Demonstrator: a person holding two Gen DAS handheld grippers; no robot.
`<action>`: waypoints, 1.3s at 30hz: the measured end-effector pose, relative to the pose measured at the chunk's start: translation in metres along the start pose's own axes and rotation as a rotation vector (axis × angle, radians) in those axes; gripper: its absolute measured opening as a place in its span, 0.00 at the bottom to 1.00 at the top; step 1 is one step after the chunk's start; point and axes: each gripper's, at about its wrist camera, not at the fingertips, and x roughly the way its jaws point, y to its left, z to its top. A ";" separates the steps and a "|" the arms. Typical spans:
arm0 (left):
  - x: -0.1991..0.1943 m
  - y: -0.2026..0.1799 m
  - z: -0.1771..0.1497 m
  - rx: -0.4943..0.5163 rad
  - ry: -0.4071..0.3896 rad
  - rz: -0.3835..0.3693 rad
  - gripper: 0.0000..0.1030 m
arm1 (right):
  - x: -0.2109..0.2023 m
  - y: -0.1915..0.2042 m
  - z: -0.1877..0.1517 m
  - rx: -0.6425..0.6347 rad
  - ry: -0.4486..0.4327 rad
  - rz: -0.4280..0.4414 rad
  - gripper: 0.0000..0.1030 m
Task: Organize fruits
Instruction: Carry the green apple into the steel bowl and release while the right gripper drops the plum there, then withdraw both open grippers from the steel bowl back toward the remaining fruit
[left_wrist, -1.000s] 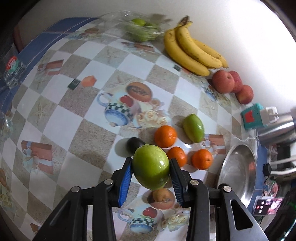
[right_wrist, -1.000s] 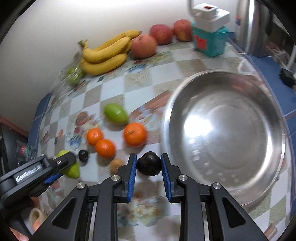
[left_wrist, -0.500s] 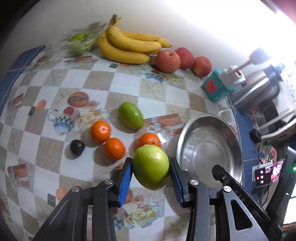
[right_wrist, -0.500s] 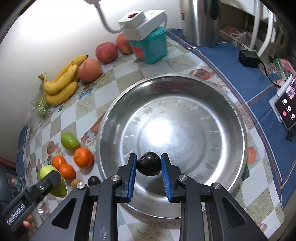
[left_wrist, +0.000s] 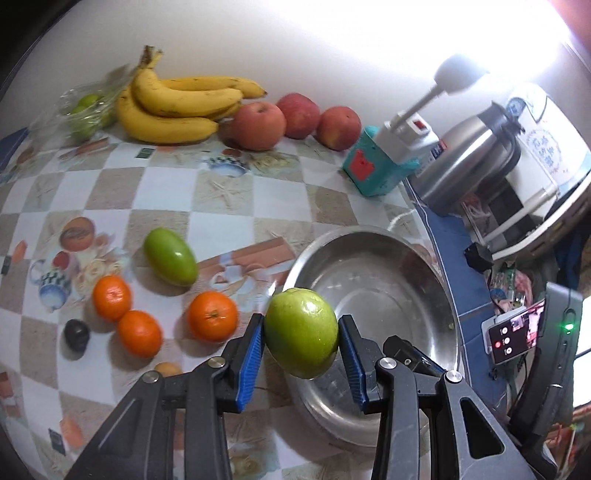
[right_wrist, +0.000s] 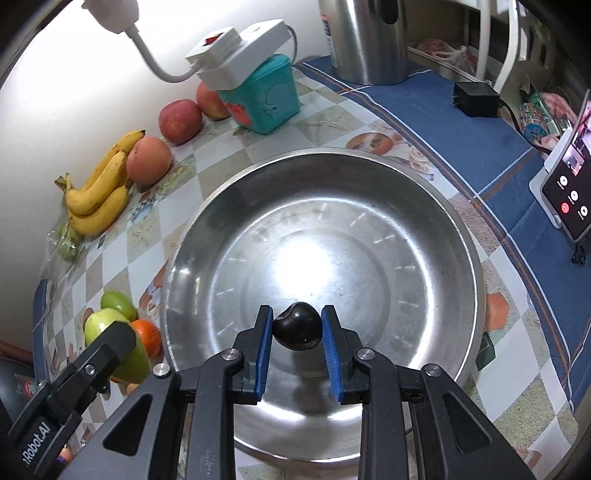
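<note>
the left tool (left_wrist: 301, 338) is closed on a large green fruit (left_wrist: 301, 332), smooth and glossy, held above the near left rim of the steel bowl (left_wrist: 424, 266). the right tool (right_wrist: 297, 330) is closed on a small dark plum (right_wrist: 297, 329), shiny and near black, held over the bowl's inner floor. three oranges (left_wrist: 212, 315), a green mango (left_wrist: 170, 256) and a second dark plum (left_wrist: 76, 333) lie on the bench (left_wrist: 236, 192) left of the bowl. bananas (left_wrist: 173, 107) and apples (left_wrist: 258, 125) line the far wall.

Light: bright — blown-out glare at the lamp (left_wrist: 456, 72)
Reflection: white hotspot in the bowl (right_wrist: 295, 266)
Shadows: soft (beneath the fruit)
Edges: fisheye bending, dark corners — slight blur
</note>
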 end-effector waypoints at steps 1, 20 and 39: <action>0.005 -0.003 0.000 0.009 0.005 0.001 0.41 | 0.000 -0.001 0.000 0.003 0.000 -0.004 0.27; 0.016 -0.021 0.004 0.068 -0.003 0.022 0.43 | 0.008 -0.010 0.003 0.023 0.030 -0.030 0.28; -0.008 0.019 0.010 0.010 0.031 0.346 0.94 | -0.004 0.006 -0.002 -0.062 -0.012 -0.075 0.70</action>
